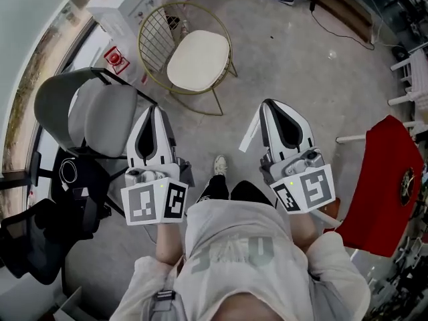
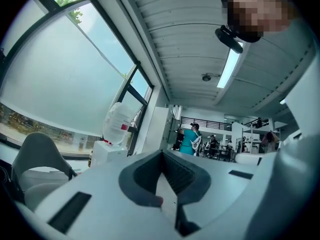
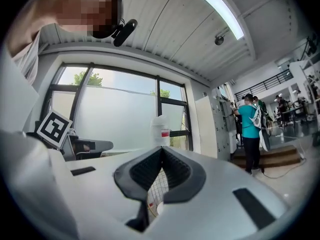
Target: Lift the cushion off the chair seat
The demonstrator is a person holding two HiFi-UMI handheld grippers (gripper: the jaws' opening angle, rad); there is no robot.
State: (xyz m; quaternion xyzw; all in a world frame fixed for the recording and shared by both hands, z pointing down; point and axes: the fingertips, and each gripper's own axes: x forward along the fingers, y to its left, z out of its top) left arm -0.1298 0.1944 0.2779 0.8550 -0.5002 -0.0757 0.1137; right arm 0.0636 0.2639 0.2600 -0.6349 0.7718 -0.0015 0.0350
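A cream cushion [image 1: 198, 59] lies on the seat of a round gold wire chair [image 1: 152, 33] on the grey floor ahead of me. My left gripper [image 1: 154, 111] and right gripper [image 1: 269, 104] are held side by side in front of my body, short of the chair and apart from it. Both point toward the chair with jaws shut and nothing between them. In the left gripper view the left gripper [image 2: 162, 154] shows its tips meeting. The right gripper [image 3: 161, 151] is shut too, and the chair's wire mesh [image 3: 159, 186] shows through the gap below its tips.
A grey office chair [image 1: 100, 116] stands close at the left, with a black chair [image 1: 33, 246] below it. A red-covered chair [image 1: 388, 186] is at the right. A water dispenser [image 1: 127, 2] stands behind the wire chair. A person in a teal shirt [image 3: 248, 129] stands far off.
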